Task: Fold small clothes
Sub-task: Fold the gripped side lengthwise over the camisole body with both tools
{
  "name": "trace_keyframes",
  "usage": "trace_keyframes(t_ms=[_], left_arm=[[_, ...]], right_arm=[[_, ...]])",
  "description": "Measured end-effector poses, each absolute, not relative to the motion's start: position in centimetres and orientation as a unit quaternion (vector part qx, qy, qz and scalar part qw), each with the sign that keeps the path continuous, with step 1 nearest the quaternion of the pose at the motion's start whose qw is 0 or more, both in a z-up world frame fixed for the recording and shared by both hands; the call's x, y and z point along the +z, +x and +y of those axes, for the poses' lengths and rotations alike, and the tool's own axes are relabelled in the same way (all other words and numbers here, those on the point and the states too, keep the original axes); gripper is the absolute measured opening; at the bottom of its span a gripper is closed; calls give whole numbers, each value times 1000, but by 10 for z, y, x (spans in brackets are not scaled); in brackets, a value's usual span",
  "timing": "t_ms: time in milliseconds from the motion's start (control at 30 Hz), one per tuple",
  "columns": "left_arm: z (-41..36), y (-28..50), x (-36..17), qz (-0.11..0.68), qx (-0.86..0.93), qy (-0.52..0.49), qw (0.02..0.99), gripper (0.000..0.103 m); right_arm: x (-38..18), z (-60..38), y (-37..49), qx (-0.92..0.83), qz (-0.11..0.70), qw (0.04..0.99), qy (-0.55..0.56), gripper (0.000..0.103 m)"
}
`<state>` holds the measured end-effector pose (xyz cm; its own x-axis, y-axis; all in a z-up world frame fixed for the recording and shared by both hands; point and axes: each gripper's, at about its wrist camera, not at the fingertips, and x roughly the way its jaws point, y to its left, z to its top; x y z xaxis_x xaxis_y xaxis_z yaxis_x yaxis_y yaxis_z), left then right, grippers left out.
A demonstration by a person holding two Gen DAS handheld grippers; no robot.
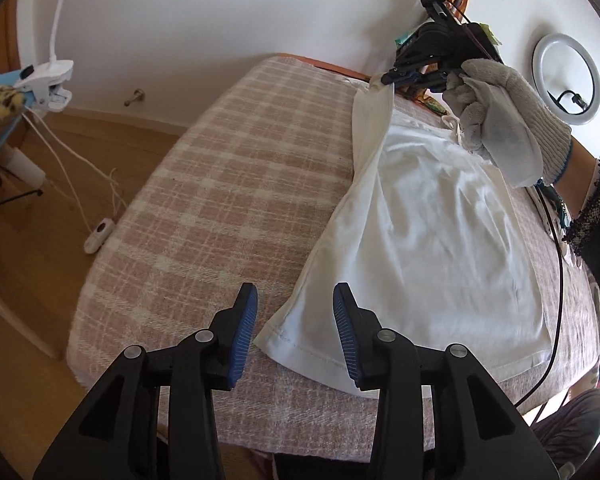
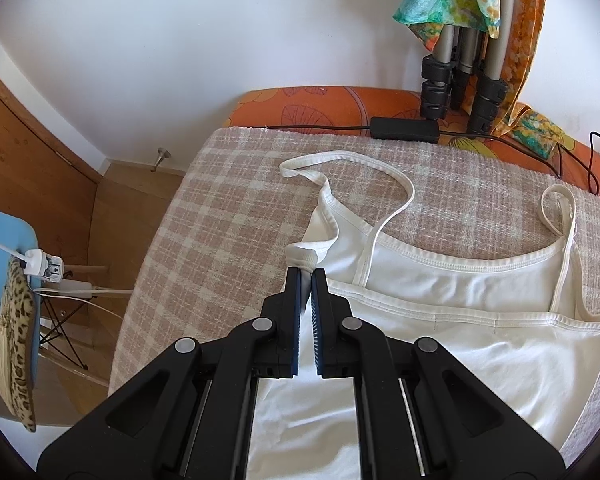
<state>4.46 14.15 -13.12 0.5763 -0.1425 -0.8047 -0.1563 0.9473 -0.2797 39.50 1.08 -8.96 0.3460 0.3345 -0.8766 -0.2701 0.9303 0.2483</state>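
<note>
On a checked blanket point(image 1: 220, 184) covering a bed by a white wall, a white camisole point(image 1: 440, 216) lies near the front edge. The right gripper point(image 2: 306, 276) pinches its upper side hem; the left gripper point(image 1: 295, 312), released, hovers over the bottom corner. Folding seems mid-step: next, likely carrying that side across.

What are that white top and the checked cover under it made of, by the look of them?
The white top looks like soft cotton jersey, matte: stitched hems, thin straps, limp creases. That is a guess from its look. The checked cover seems a thick woven blanket, perhaps wool or a blend: a coarse, slightly fuzzy weave in pink and cream checks, no shine.
</note>
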Motion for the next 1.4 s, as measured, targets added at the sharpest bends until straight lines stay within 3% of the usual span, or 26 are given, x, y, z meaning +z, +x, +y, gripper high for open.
trace_keyframes(t_ms=[333, 367, 400, 433, 467, 700, 867, 1400], left_arm=[[126, 50, -152, 481, -7, -143, 865, 43], [124, 49, -151, 479, -5, -136, 867, 40], [123, 49, -151, 476, -2, -127, 870, 20], [122, 48, -151, 477, -2, -122, 870, 8], [122, 48, -151, 476, -10, -130, 870, 6], [112, 34, -121, 435, -56, -152, 886, 5], [80, 24, -102, 415, -99, -109, 898, 5], [12, 32, -114, 445, -167, -53, 878, 5]], right_arm=[[-96, 14, 397, 181, 544, 819, 18, 6], [-97, 15, 397, 182, 545, 819, 19, 6], [-98, 15, 396, 183, 545, 818, 20, 6], [-98, 15, 396, 184, 546, 817, 21, 6], [-98, 16, 396, 184, 546, 817, 21, 6], [-96, 12, 396, 185, 545, 817, 25, 6], [-93, 4, 395, 185, 543, 819, 29, 6], [-98, -39, 400, 154, 547, 822, 32, 6]])
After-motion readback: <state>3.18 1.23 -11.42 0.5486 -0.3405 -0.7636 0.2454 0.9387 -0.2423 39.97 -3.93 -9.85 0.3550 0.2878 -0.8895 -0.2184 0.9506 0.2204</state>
